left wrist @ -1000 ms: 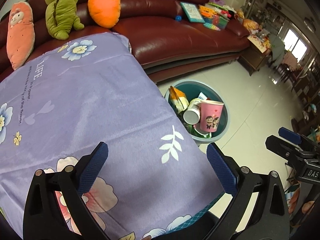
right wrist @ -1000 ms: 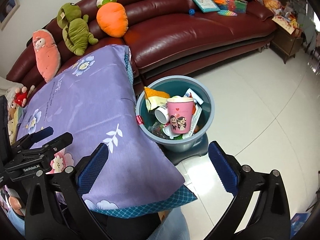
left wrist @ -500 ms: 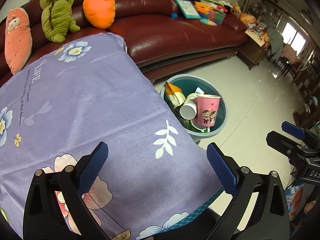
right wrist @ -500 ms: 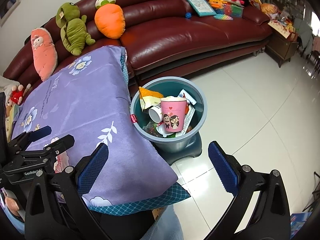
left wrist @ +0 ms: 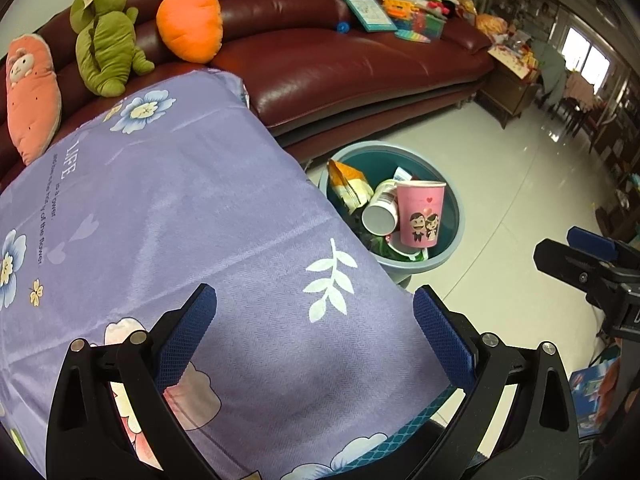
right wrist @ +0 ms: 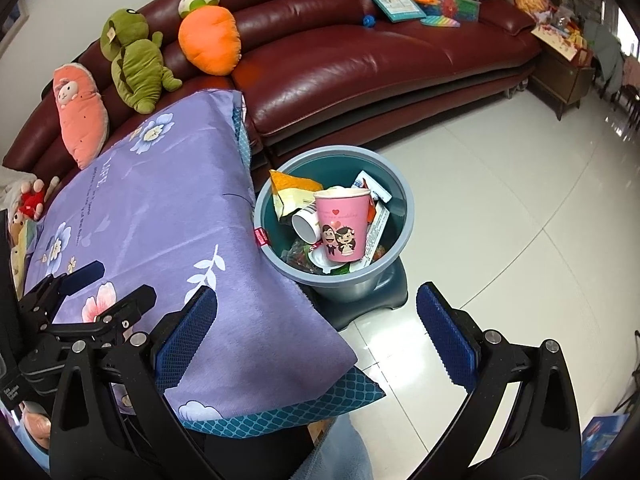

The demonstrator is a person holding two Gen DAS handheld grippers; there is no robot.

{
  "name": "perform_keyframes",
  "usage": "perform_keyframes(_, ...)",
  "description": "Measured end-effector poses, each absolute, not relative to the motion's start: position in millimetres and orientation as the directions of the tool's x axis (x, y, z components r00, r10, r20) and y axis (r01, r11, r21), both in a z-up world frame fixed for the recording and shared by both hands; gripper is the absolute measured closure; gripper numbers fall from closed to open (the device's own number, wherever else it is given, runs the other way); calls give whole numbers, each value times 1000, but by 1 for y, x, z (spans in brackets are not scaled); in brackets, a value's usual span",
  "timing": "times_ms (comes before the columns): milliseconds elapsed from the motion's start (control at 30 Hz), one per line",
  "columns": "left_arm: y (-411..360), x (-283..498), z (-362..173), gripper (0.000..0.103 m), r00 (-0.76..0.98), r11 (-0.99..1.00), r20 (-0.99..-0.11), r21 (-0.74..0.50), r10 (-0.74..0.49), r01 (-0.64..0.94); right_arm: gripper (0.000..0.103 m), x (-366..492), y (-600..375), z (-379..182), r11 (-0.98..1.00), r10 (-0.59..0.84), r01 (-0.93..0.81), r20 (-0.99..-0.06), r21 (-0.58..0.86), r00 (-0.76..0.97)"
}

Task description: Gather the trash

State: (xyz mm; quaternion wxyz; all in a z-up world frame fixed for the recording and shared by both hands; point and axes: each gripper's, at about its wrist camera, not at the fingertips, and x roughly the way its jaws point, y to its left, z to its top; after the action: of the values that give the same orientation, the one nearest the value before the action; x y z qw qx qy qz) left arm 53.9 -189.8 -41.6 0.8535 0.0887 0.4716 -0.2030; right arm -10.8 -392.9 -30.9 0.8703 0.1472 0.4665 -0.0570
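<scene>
A teal bin [left wrist: 454, 208] [right wrist: 402, 220] stands on the floor beside the table, holding a pink paper cup [left wrist: 421, 214] [right wrist: 342, 226], a white cup [left wrist: 380, 216] [right wrist: 306, 226], an orange snack bag [left wrist: 346, 184] [right wrist: 292, 192] and other wrappers. My left gripper [left wrist: 314, 336] is open above the purple floral tablecloth [left wrist: 160, 220] with nothing between its fingers. My right gripper [right wrist: 316, 334] is open too, hanging over the table's corner and the floor, short of the bin. Each gripper shows at the edge of the other's view.
A dark red leather sofa [left wrist: 340, 68] [right wrist: 380, 60] runs behind, with plush toys [left wrist: 188, 28] [right wrist: 208, 38] on its left and books and toys [right wrist: 440, 4] on its right. White tiled floor [right wrist: 500, 200] spreads right of the bin. A light blue sleeve [right wrist: 340, 452] shows at the bottom.
Both grippers have drawn back and up a little from the bin, so the bin looks smaller and more of the sofa shows. Both stay open and nothing in the bin has moved.
</scene>
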Motion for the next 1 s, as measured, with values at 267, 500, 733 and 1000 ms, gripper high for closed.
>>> perform_keyframes(267, -191, 59, -50, 4, 468, 904, -849, -27, -246, 427, 7, -4, -396, -37, 948, 37, 245, -836, 203, 548)
perform_keyframes(500, -192, 63, -56, 4, 468, 906, -853, -12, -230, 424, 7, 3, -399, -43, 947, 33, 253, -843, 198, 537)
perform_keyframes(733, -193, 67, -64, 4, 470, 909, -857, 4, -212, 417, 7, 11, -402, -51, 946, 34, 257, -849, 198, 528)
perform_keyframes(1000, -196, 71, -74, 4, 464, 910, -865, 21, -190, 413, 7, 16, -407, -63, 942, 41, 266, -859, 204, 511)
